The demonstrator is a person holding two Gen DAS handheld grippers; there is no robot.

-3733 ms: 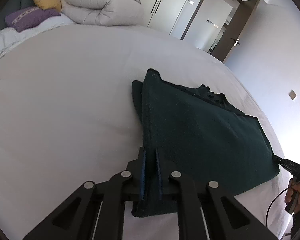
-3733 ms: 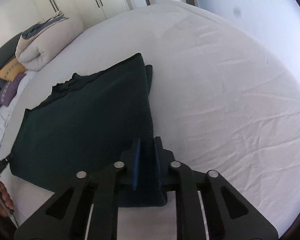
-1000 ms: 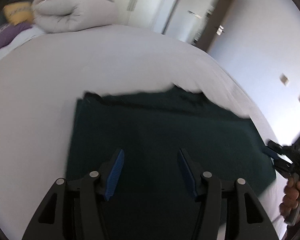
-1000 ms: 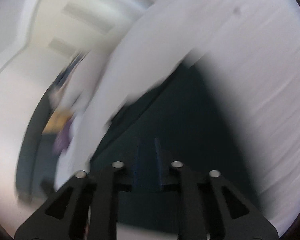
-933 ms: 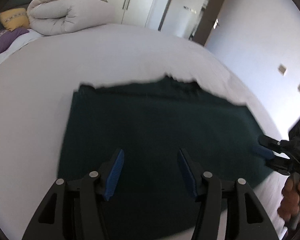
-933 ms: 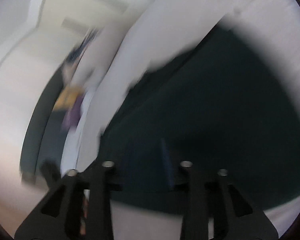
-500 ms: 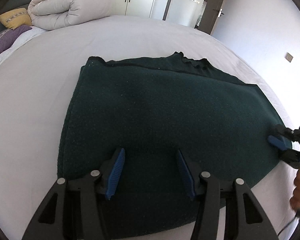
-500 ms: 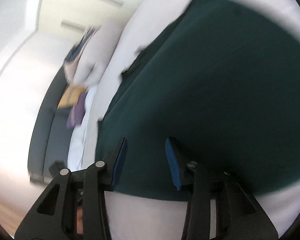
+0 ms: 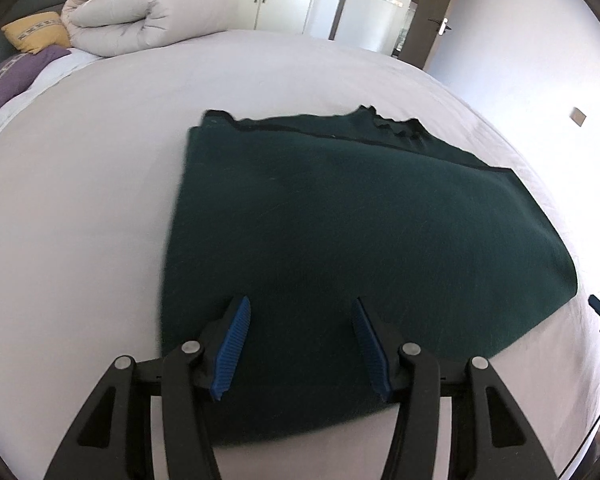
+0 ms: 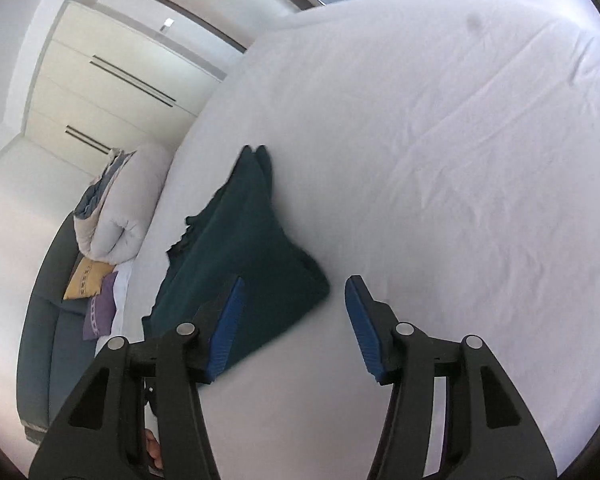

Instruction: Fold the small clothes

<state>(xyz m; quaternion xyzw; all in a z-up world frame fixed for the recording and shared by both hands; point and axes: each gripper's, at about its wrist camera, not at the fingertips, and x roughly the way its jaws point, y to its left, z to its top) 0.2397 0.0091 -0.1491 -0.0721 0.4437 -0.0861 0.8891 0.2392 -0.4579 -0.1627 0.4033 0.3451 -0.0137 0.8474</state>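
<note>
Dark green garment laid folded on the white bed, both grippers released.

In the left wrist view, the left gripper [image 9: 300, 344] is seen with its jaws spread wide and nothing held, poised over the near edge of the dark green garment [image 9: 360, 240]; the garment is spread flat on the bed [image 9: 100, 184] with its ragged far edge turned toward the rolled duvet [image 9: 140, 20] (a yellow pillow [image 9: 36, 32] and a purple pillow [image 9: 16, 76] lie beside it); in the right wrist view, the right gripper [image 10: 294, 320] is likewise shown wide open and empty, the garment's corner lying by the left blue pad, the right pad over bare sheet.
</note>
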